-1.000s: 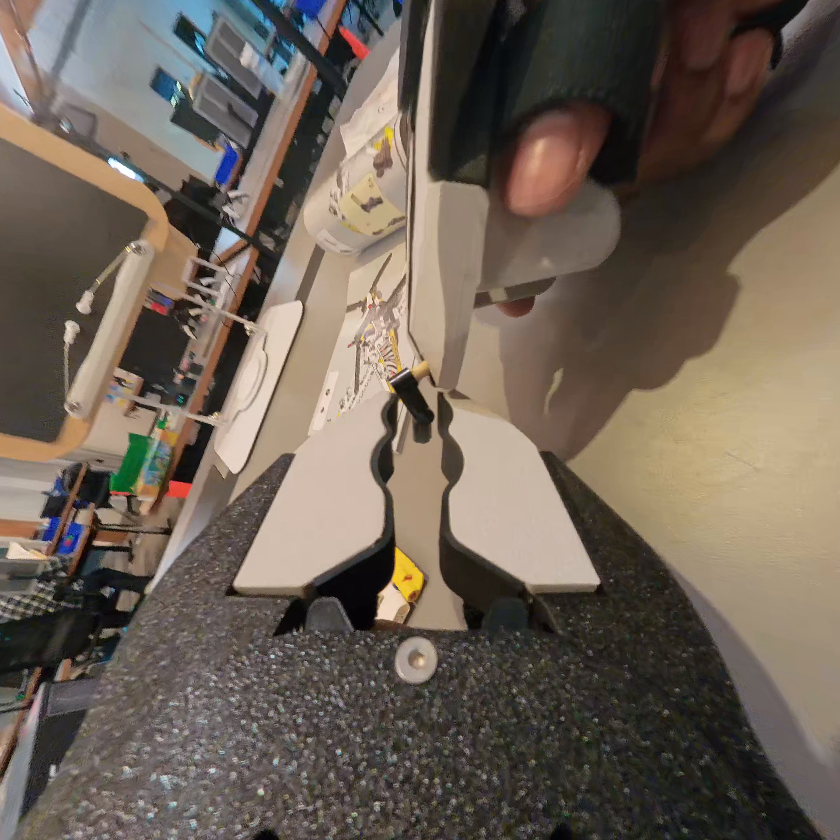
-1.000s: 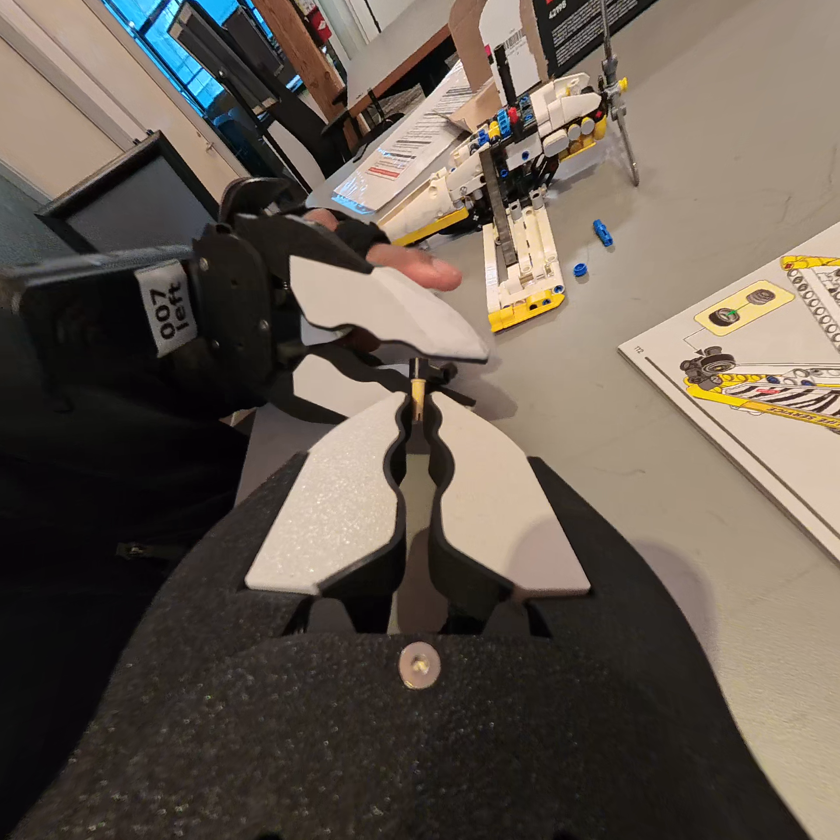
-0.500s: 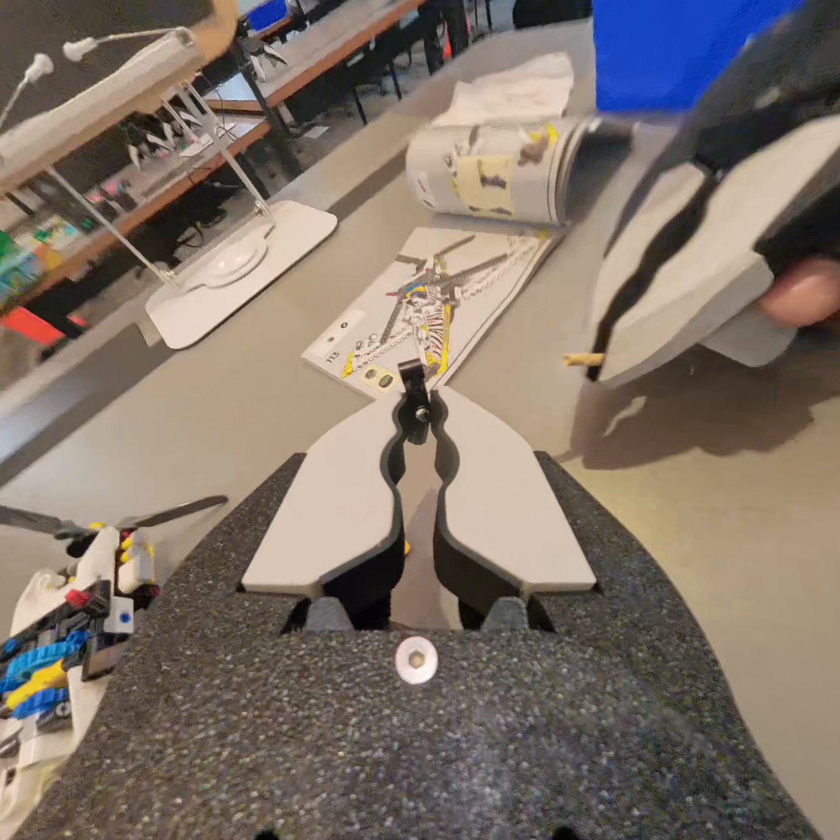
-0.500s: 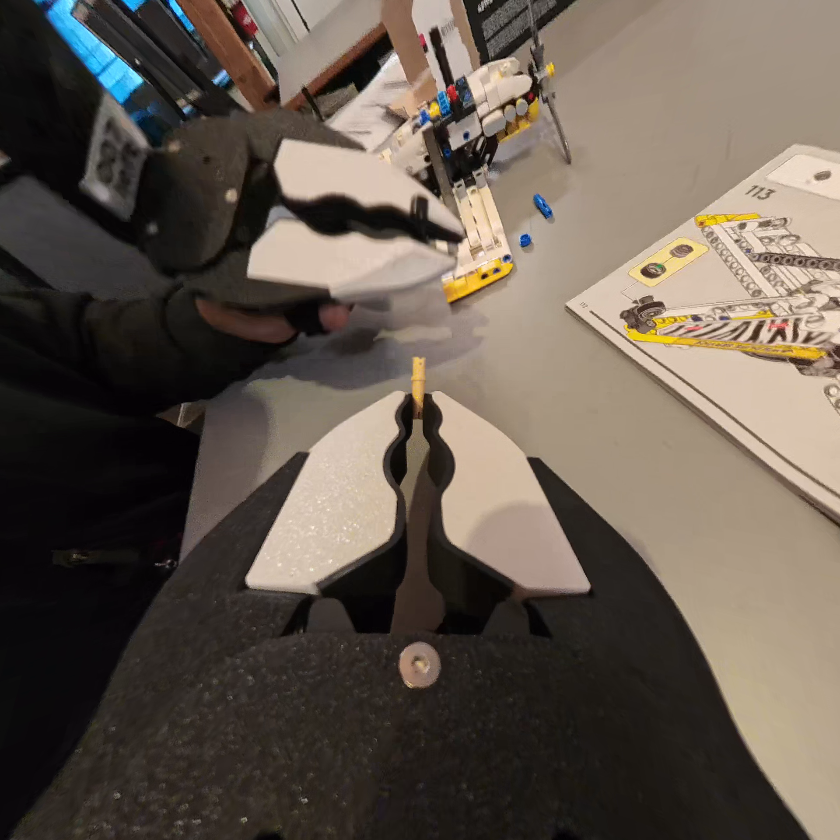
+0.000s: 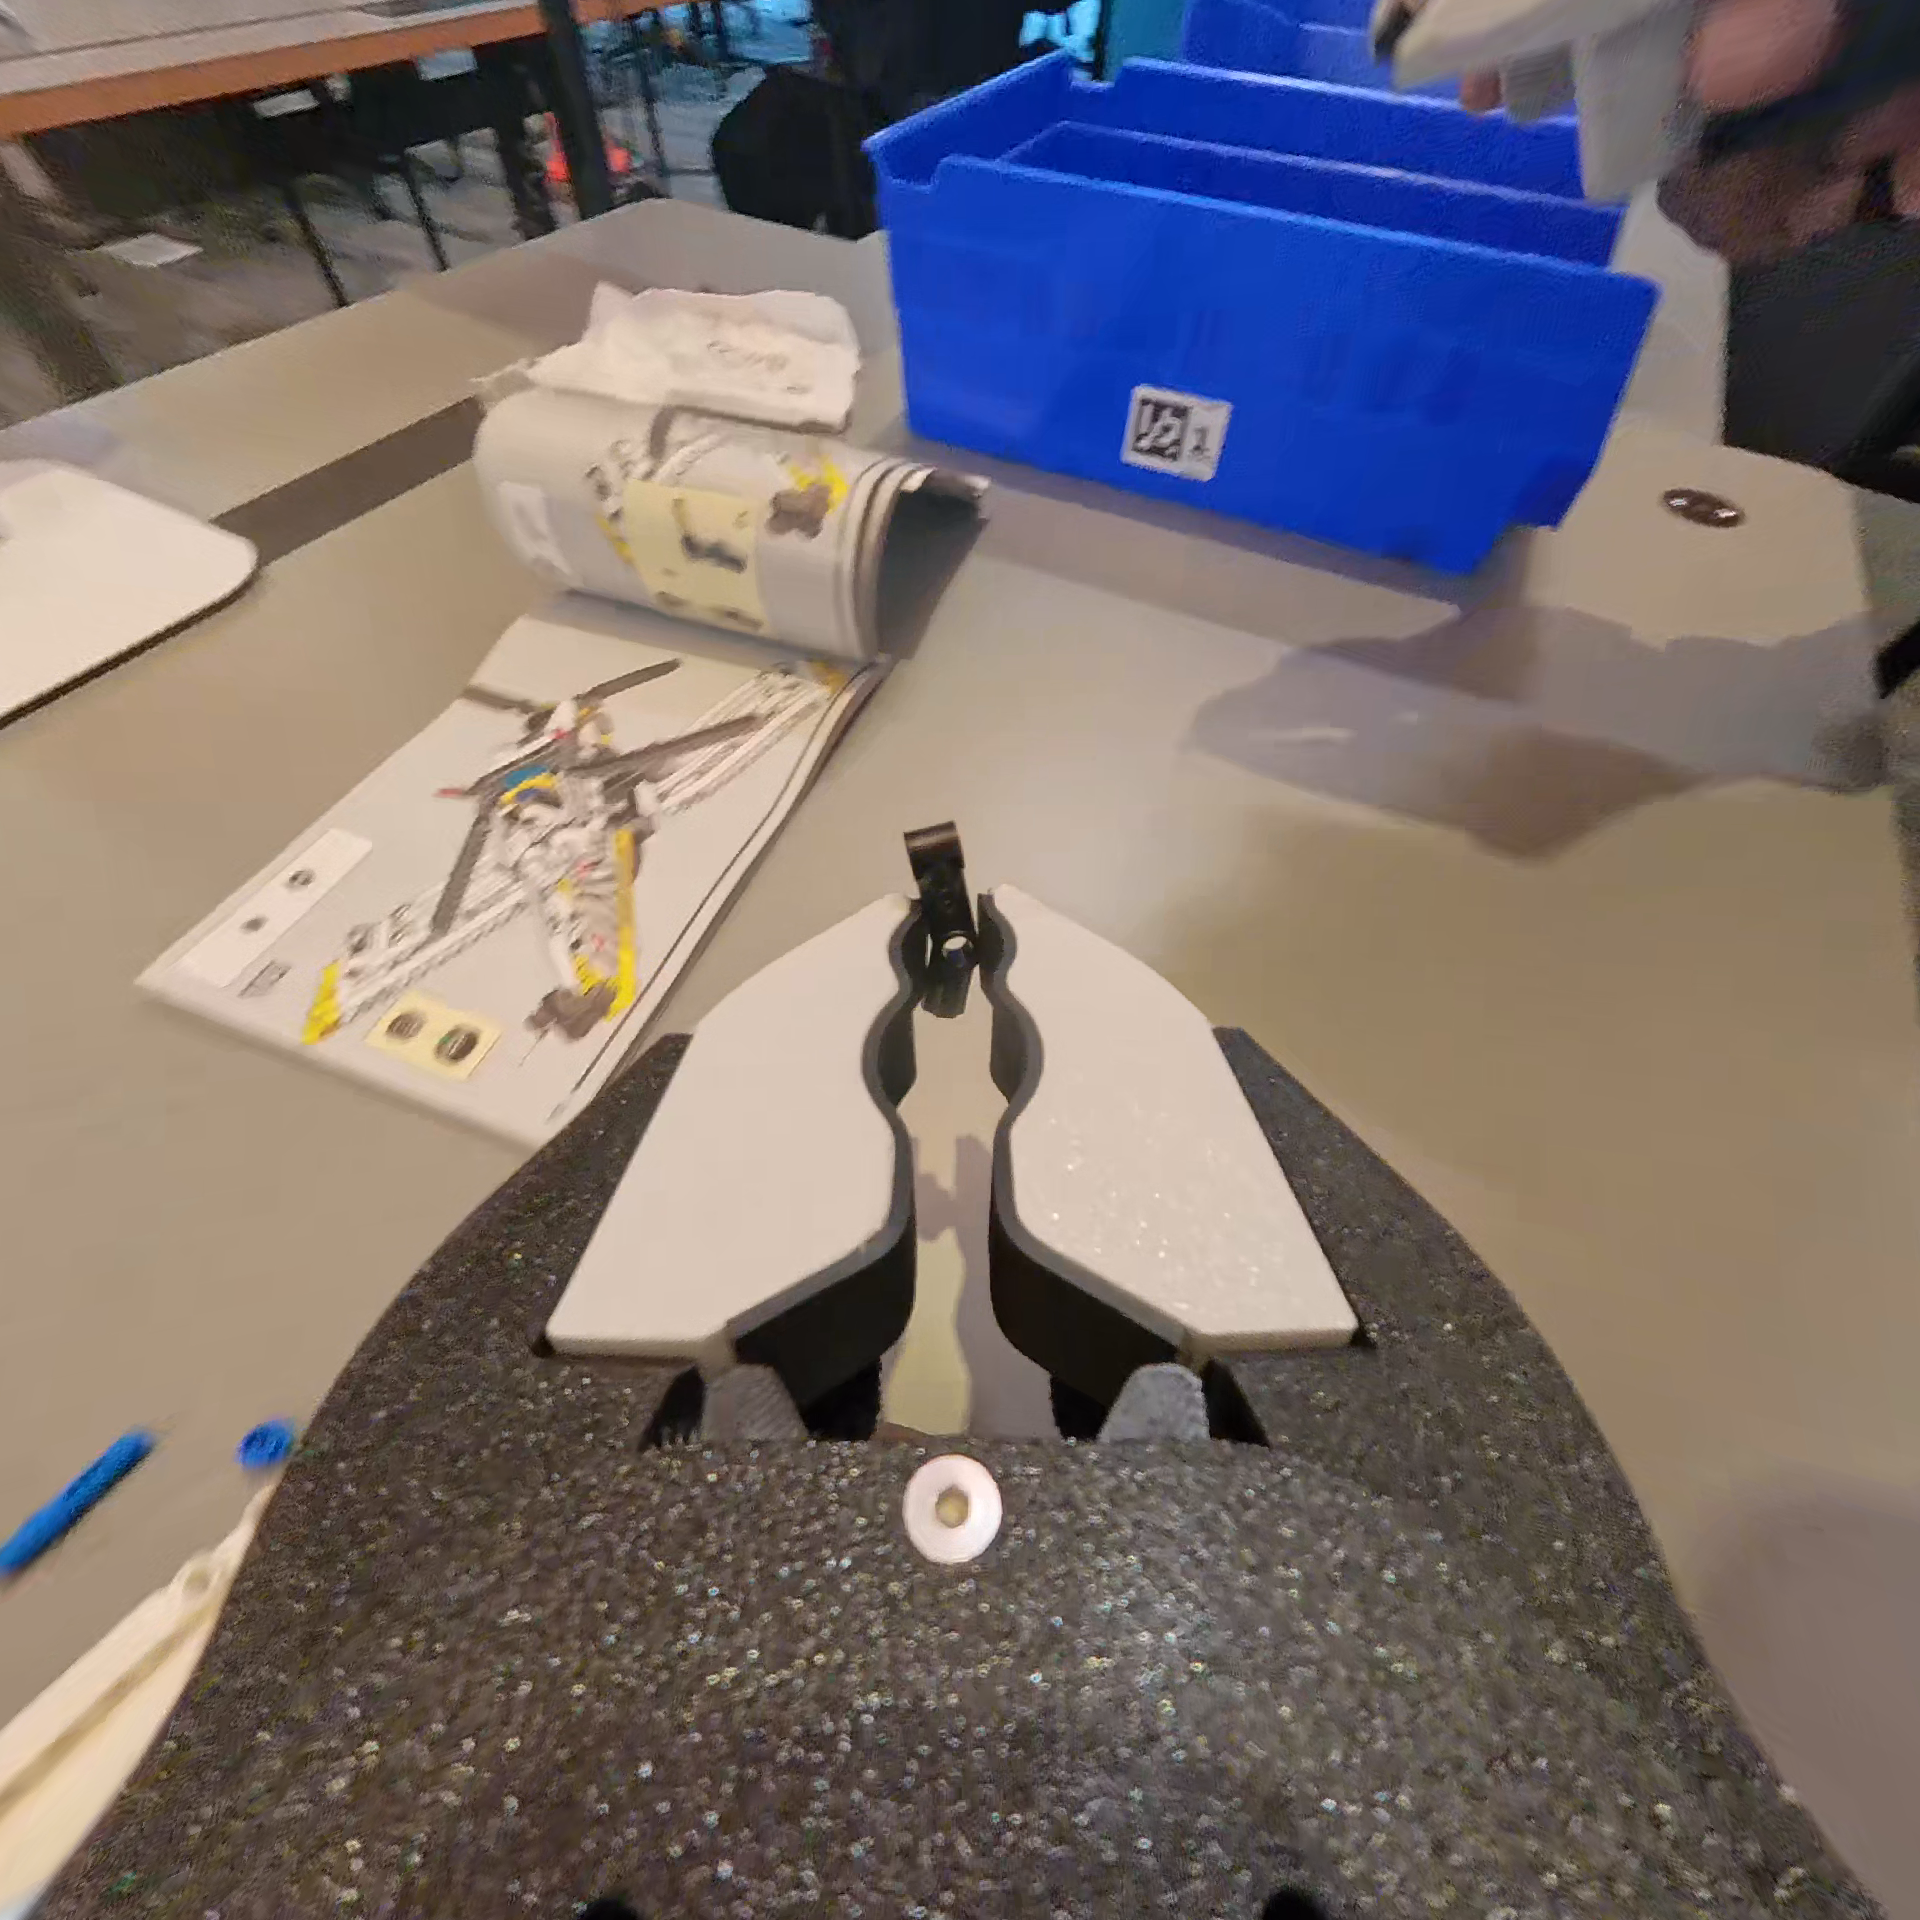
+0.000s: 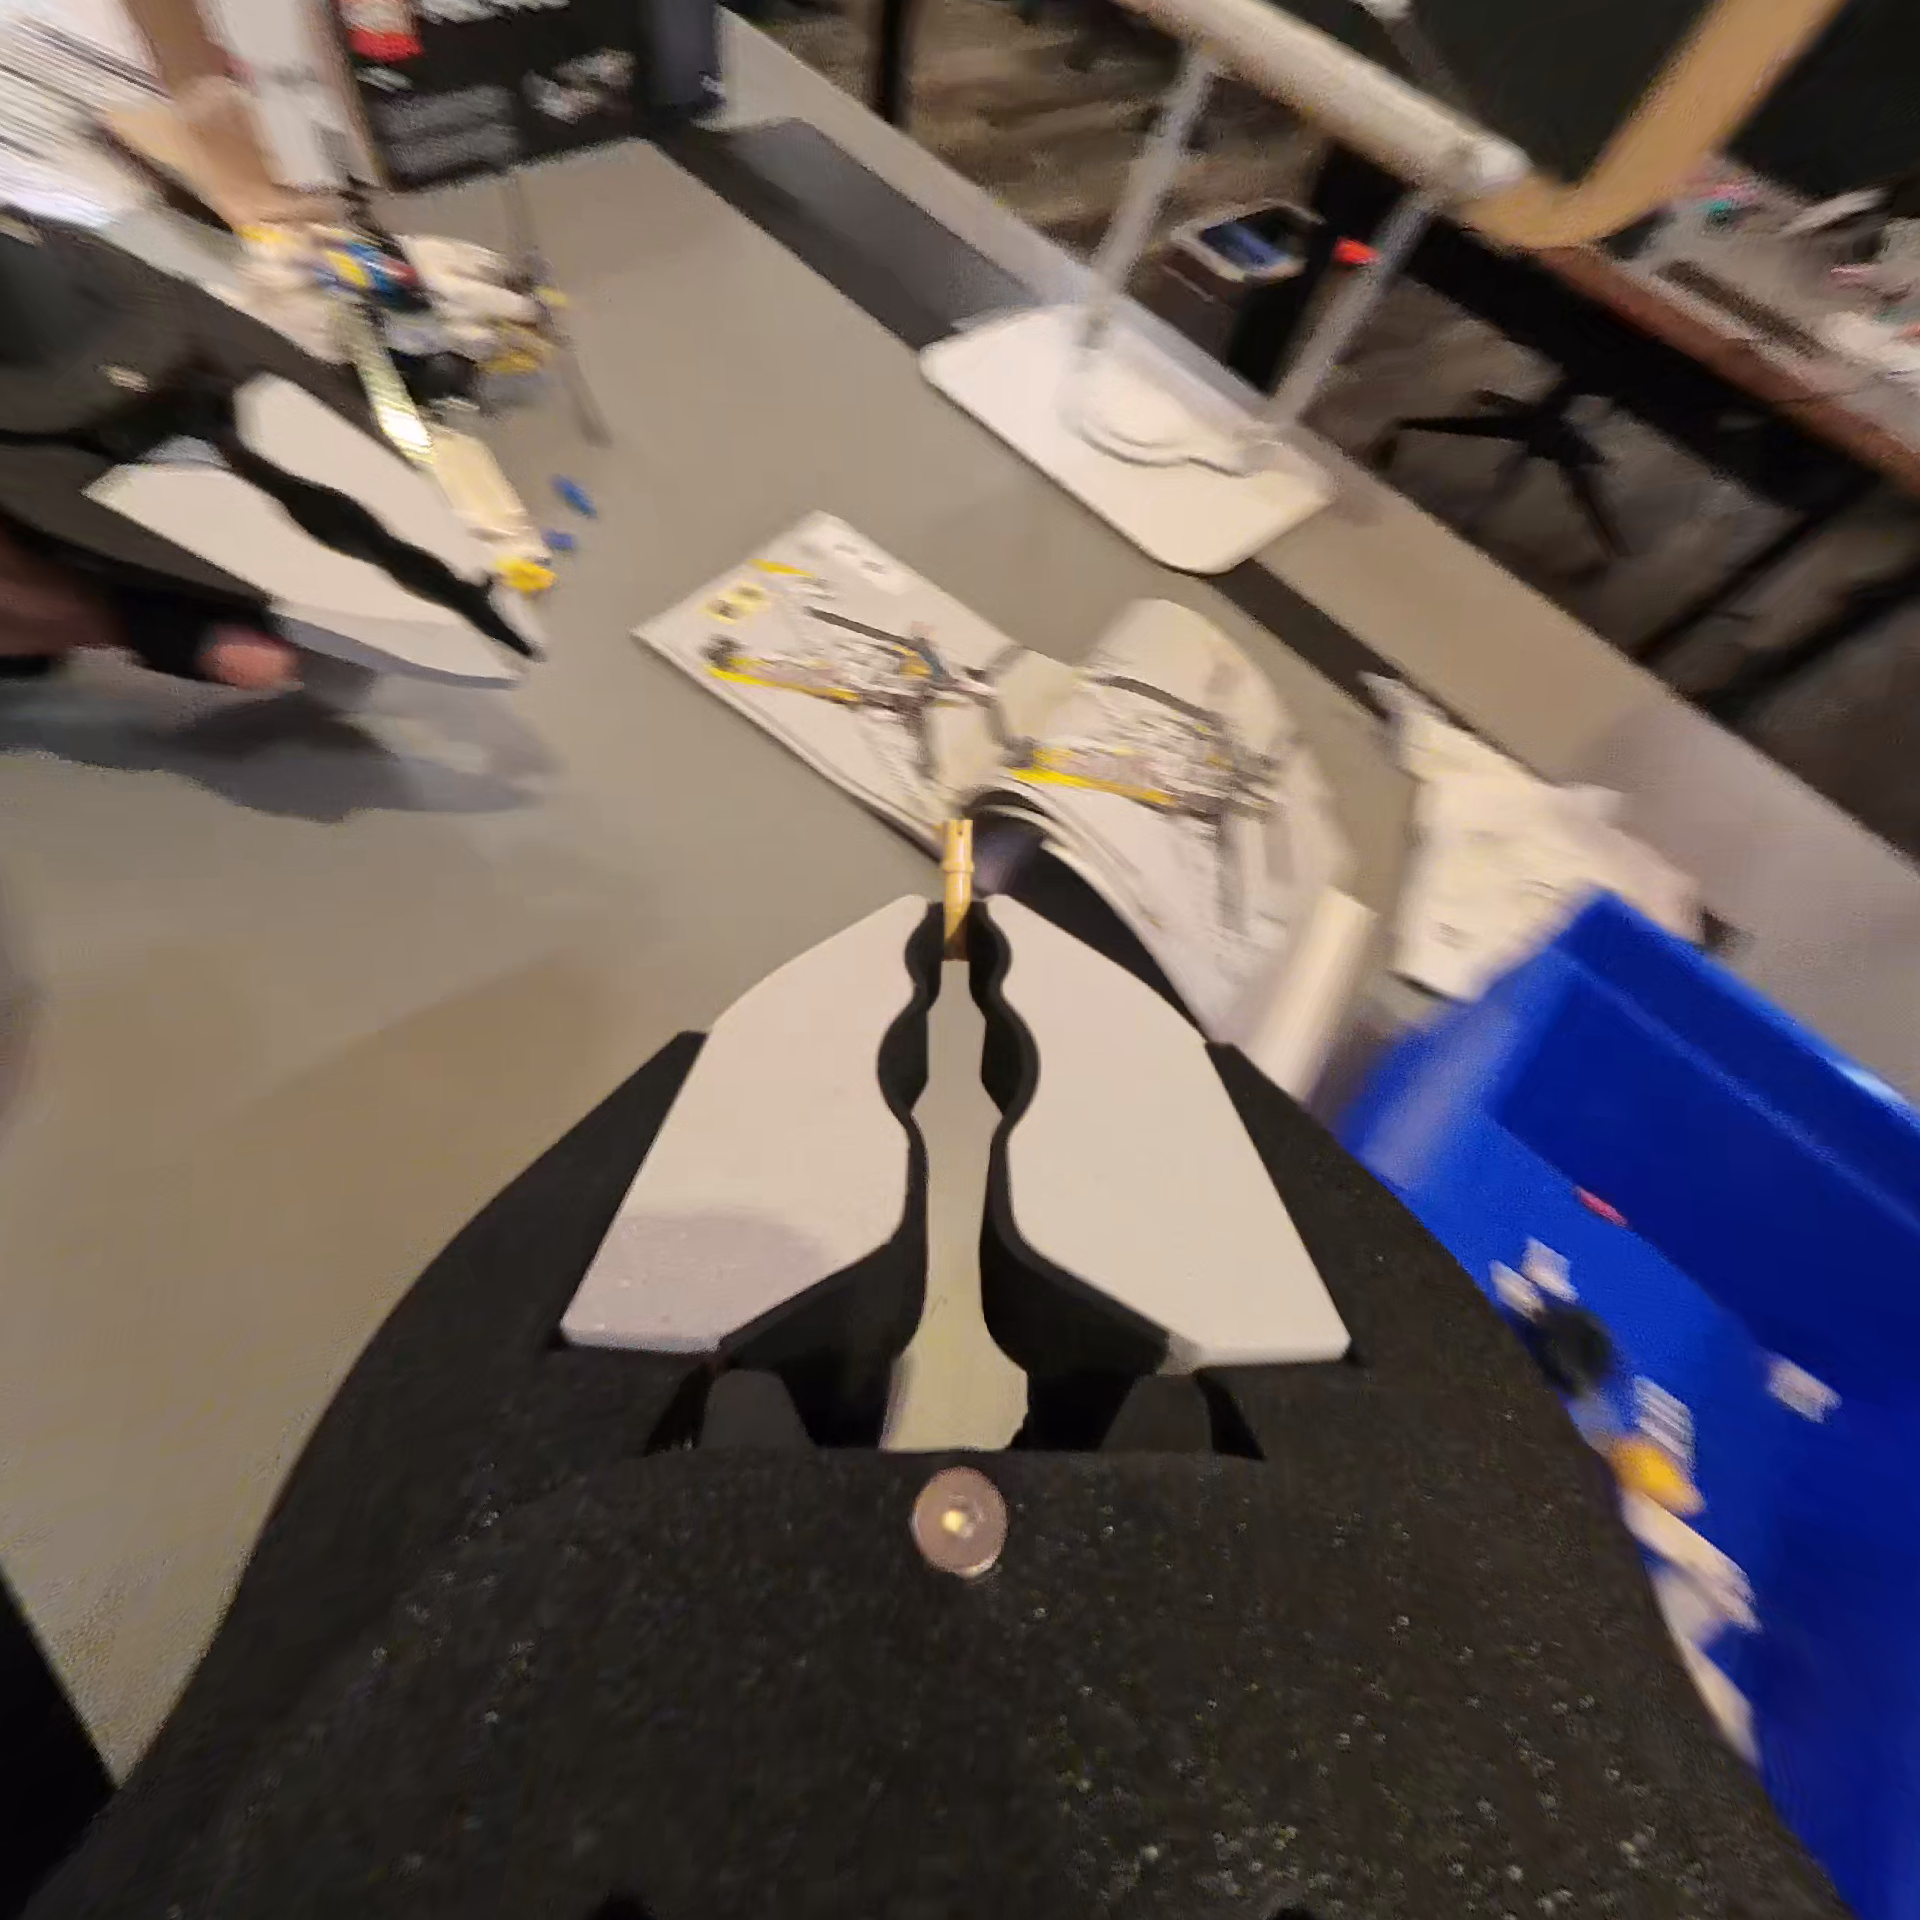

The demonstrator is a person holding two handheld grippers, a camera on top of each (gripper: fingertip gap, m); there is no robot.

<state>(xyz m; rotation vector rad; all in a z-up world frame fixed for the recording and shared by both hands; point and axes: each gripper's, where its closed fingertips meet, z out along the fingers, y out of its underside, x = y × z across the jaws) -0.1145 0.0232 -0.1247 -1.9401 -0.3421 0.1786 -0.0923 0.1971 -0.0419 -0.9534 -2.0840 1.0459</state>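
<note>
My left gripper (image 5: 948, 912) is shut on a small black connector piece (image 5: 940, 904) that sticks out past its fingertips, above the grey table (image 5: 1247, 987). My right gripper (image 6: 954, 914) is shut on a thin tan pin (image 6: 956, 868) that points forward. The left gripper also shows blurred at the left of the right wrist view (image 6: 312, 540). The right gripper with a hand shows at the top right of the left wrist view (image 5: 1621, 62). An open instruction booklet (image 5: 499, 862) lies ahead of both; it also shows in the right wrist view (image 6: 935, 675).
Blue bins (image 5: 1247, 312) stand at the back right of the table, also at the right in the right wrist view (image 6: 1662, 1195). A white and yellow brick model (image 6: 436, 312) lies far left. A white stand base (image 6: 1132, 447) sits beyond the booklet. Small blue pieces (image 5: 73, 1496) lie near left. The gap from one gripper's tips to the other's is roughly 20 cm.
The two grippers were tip to tip a second ago and have pulled apart. The black connector stays in the left grasp, the tan pin in the right. Both views have swung round.
</note>
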